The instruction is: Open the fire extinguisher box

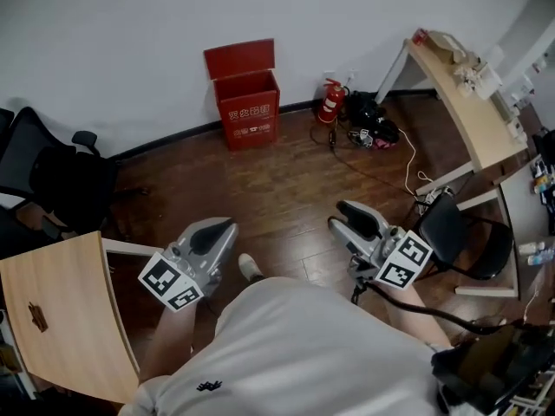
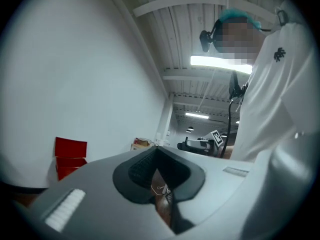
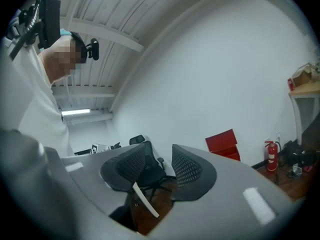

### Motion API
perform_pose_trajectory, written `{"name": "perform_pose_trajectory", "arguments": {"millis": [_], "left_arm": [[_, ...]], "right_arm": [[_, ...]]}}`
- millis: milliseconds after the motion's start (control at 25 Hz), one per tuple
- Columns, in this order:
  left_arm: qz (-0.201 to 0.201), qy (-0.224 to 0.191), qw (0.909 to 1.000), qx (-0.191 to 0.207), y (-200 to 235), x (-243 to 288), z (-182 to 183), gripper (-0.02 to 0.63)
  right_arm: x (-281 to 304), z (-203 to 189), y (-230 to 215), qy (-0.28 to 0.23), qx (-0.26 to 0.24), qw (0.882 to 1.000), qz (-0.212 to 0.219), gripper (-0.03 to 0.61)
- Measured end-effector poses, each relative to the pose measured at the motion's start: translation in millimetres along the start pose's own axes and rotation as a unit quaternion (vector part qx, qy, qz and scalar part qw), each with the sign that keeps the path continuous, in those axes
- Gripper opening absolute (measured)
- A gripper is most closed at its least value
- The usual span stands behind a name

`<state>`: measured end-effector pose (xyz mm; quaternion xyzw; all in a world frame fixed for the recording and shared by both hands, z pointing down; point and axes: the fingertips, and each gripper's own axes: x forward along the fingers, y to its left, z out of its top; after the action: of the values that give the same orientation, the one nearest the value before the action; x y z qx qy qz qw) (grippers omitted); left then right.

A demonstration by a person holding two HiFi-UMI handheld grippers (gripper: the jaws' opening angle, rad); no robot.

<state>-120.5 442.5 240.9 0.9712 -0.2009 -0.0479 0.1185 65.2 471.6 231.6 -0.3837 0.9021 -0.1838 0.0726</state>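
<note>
We hold left gripper (image 1: pixel 214 235) lower left of centre, jaws pressed together, nothing between. Right gripper (image 1: pixel 354 217) lower right, jaws wide apart, empty. Red fire extinguisher box (image 1: pixel 250 109) upper centre against white wall (image 1: pixel 130 42), lid (image 1: pixel 240 59) raised, well apart from both. Fire extinguisher (image 1: pixel 331 101) near box, to its right.

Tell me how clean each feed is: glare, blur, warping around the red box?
Head view: even light, red box sharp, room edges bowed. Left gripper view: heavy fisheye, ceiling light glares, box small but readable. Right gripper view: fisheye, dark corners, box crisp.
</note>
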Motion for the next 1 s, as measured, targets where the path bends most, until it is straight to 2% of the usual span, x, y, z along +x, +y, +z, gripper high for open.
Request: {"name": "perform_pose_trajectory", "arguments": {"millis": [240, 440, 720, 1000], "left_arm": [[-0.03, 0.014, 0.9995, -0.004, -85.2, 31.4, -25.6, -0.002], [-0.015, 0.034, 0.9993, -0.008, -122.7, 31.8, -43.2, -0.002], [0.013, 0.03, 0.9995, -0.001, -134.6, 23.9, -39.9, -0.002], [0.02, 0.03, 0.9994, 0.0, -136.4, 26.3, -40.7, -0.002]], "right_arm": [[-79.5, -26.4, 18.6, -0.002, 0.007, 1.0, -0.013, 0.155], [-107.8, -36.4, 22.5, 0.0, 0.019, 1.0, -0.002, 0.151], [-112.6, -31.2, 22.3, 0.0, 0.008, 1.0, 0.016, 0.144], [-112.3, -29.7, 23.7, 0.005, -0.001, 1.0, 0.025, 0.141]]}}
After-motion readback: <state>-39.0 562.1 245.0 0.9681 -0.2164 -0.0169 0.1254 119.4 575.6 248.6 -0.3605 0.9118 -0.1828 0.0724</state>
